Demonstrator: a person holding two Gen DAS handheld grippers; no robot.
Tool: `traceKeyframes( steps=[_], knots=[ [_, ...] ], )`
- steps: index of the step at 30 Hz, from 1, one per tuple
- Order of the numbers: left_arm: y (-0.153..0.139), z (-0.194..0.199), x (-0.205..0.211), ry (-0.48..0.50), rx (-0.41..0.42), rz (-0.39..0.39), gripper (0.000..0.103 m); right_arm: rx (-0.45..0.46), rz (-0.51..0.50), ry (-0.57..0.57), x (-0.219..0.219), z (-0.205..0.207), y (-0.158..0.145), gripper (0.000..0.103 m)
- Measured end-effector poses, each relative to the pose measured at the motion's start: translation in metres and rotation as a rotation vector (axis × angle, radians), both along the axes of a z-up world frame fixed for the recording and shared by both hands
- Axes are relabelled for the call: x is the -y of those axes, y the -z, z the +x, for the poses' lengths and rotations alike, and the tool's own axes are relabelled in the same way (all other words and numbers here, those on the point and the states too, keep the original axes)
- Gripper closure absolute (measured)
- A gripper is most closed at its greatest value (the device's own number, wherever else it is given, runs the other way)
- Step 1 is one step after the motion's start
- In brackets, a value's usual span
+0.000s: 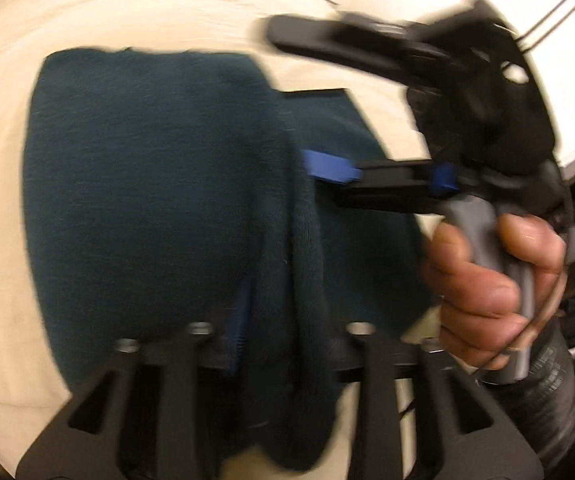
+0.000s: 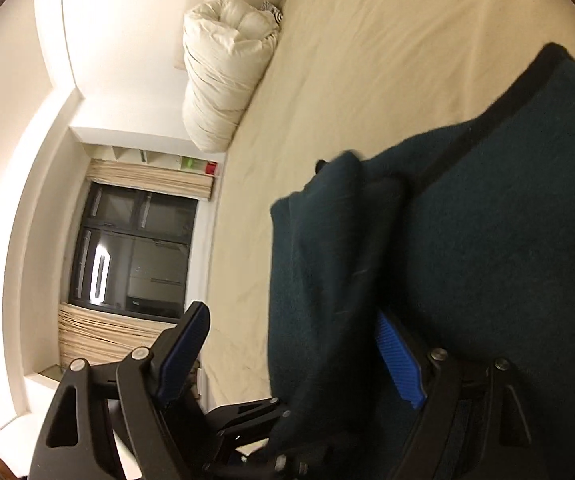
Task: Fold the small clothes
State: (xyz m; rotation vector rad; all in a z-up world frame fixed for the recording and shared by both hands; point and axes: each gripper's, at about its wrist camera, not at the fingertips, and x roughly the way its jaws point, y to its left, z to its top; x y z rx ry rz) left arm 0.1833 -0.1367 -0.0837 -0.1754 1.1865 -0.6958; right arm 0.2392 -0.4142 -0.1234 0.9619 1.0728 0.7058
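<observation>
Dark teal garment (image 1: 147, 184), cream bedsheet (image 2: 367, 60), blue gripper pads (image 2: 397, 364).

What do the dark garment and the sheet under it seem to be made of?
The garment looks like a soft knit, perhaps fleece or wool: dark teal, matt, with a fuzzy nap and a smoother black band along one edge. The sheet looks like plain woven cotton: cream, matt, lightly creased. Blur leaves the fibres uncertain.

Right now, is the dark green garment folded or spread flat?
Folded: the dark green garment lies doubled on the bed sheet, one layer overlapping another.
</observation>
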Motion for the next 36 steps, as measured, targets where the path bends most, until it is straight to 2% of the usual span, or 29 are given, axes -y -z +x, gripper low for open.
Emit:
traceKeyframes(
  steps=[1,3,6,9,12,15,19,20,22,24,25,27,36],
  knots=[
    [-0.006,-0.007,-0.003,0.026,-0.017,-0.062,0.038,-0.001,-0.014,-0.007,-0.002,0.000,-0.002,0.018],
    [-0.024,-0.025,-0.007,0.072,-0.036,-0.174,0.036,-0.003,-0.027,-0.016,-0.002,-0.001,-0.005,0.018],
    [-0.038,-0.044,-0.031,0.112,-0.007,-0.225,0.036,-0.018,-0.057,-0.023,-0.002,-0.002,-0.008,0.019],
    [-0.032,-0.041,-0.079,0.019,-0.002,-0.261,0.036,-0.029,-0.115,-0.050,-0.008,-0.005,-0.009,0.023],
    [-0.016,-0.021,-0.116,-0.077,-0.007,-0.230,0.036,-0.045,-0.183,-0.074,-0.013,-0.009,-0.006,0.032],
    [-0.008,0.009,-0.110,-0.093,-0.010,-0.248,0.036,-0.050,-0.252,-0.078,-0.023,-0.012,-0.004,0.039],
    [-0.005,0.014,-0.087,-0.094,0.019,-0.238,0.036,-0.025,-0.382,-0.120,-0.042,-0.018,-0.008,0.045],
    [-0.006,0.014,-0.090,-0.096,0.028,-0.242,0.036,-0.012,-0.406,-0.132,-0.045,-0.021,-0.010,0.049],
    [-0.007,0.015,-0.091,-0.114,0.034,-0.253,0.036,-0.001,-0.482,-0.133,-0.049,-0.025,-0.011,0.078],
    [-0.008,0.006,-0.093,-0.122,0.039,-0.267,0.036,0.003,-0.490,-0.120,-0.045,-0.028,-0.010,0.086],
    [-0.008,-0.001,-0.108,-0.120,0.044,-0.261,0.036,0.015,-0.495,-0.106,-0.042,-0.029,-0.012,0.088],
    [-0.013,-0.004,-0.104,-0.115,0.054,-0.249,0.036,0.047,-0.497,-0.081,-0.034,-0.035,-0.019,0.088],
    [-0.011,0.003,-0.067,-0.049,0.081,-0.211,0.036,0.078,-0.516,0.025,0.026,-0.057,-0.031,0.089]
  ],
)
